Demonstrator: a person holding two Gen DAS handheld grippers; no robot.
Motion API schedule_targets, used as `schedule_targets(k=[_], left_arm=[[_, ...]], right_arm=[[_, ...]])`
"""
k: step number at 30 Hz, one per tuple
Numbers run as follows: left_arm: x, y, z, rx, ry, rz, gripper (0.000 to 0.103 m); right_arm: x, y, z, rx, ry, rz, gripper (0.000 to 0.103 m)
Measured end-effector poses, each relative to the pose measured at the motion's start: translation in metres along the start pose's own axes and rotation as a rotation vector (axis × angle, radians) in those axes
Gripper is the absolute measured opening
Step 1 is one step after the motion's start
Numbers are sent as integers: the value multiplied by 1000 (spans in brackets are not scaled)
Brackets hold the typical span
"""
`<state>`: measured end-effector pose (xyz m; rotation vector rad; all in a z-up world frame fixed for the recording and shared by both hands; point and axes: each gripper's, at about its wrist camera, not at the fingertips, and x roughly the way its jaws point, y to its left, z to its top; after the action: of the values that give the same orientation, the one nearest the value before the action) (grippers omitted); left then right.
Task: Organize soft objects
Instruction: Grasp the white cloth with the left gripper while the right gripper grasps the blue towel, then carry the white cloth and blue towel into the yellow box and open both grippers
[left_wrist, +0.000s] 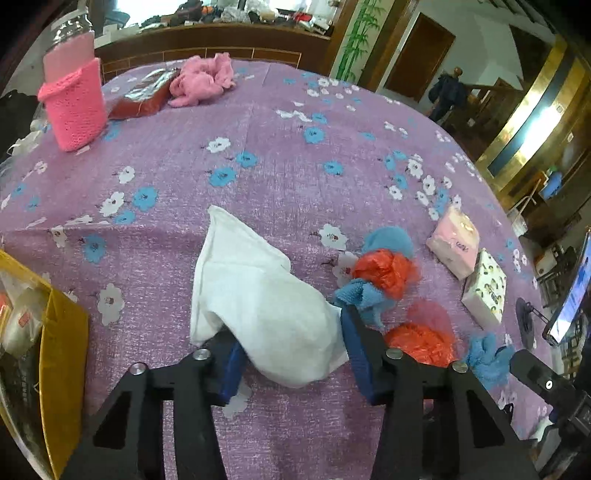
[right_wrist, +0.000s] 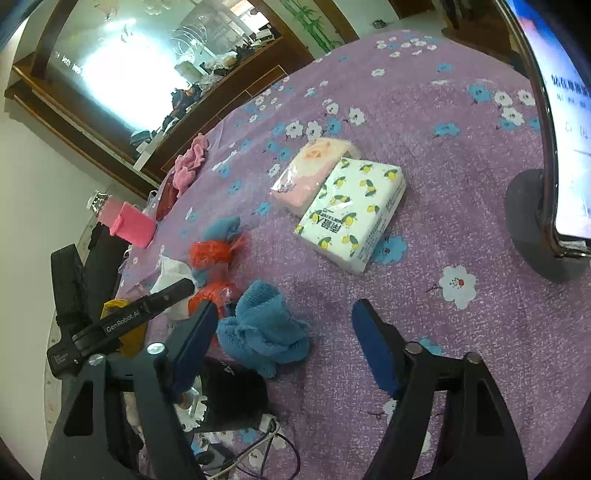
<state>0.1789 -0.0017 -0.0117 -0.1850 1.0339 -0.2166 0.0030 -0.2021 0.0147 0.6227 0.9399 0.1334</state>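
A: The left gripper (left_wrist: 291, 343) has its 2 blue pads closed in on the near end of the white cloth (left_wrist: 255, 291), which bulges between them and trails away across the purple flowered tablecloth (left_wrist: 280, 166).

B: And the right gripper (right_wrist: 280, 347)?

A: Its jaws stand apart with nothing gripped. The blue towel (right_wrist: 264, 332) lies bunched on the tablecloth just inside the left pad; whether the pad touches it cannot be told.

B: What surrounds the white cloth?

A: Just to its right sit an orange mesh ball (left_wrist: 386, 271) with blue fabric tucked around it, and a second orange bundle (left_wrist: 421, 343) nearer the gripper. 2 tissue packs (right_wrist: 340, 199), 1 pink and 1 lemon-printed, lie side by side, touching. At the far edge are a pink knitted holder (left_wrist: 75, 107) and a pink fluffy cloth (left_wrist: 203, 79).
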Motion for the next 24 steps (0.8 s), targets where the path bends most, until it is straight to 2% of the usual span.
schedule_targets(k=[4, 7, 10, 11, 12, 13, 14, 15, 18, 24], left_arm=[[-4, 2, -8, -4, -5, -11, 44], [-4, 0, -11, 6, -18, -8, 48], [-9, -2, -13, 48, -20, 13, 48], [-10, -5, -14, 83, -21, 32, 46], [-13, -8, -15, 109, -25, 45, 39], [-15, -10, -15, 123, -29, 48, 34], [-18, -11, -15, 129, -27, 29, 24], [-20, -10, -15, 124, -20, 3, 22], [-27, -8, -15, 120, -30, -11, 20], [-49, -2, -25, 92, -48, -63, 20]], right_arm=[[-2, 6, -1, -32, -8, -2, 72], [3, 12, -5, -59, 10, 0, 71], [9, 16, -9, -67, 26, -8, 61], [10, 15, -9, -67, 29, -7, 52], [10, 15, -10, -66, 26, 3, 43], [10, 16, -9, -70, 25, 12, 39], [9, 17, -10, -77, 23, 19, 39], [8, 18, -10, -82, 21, 19, 38], [9, 17, -10, -71, 24, 29, 33], [-1, 10, -6, -35, -23, 16, 32]])
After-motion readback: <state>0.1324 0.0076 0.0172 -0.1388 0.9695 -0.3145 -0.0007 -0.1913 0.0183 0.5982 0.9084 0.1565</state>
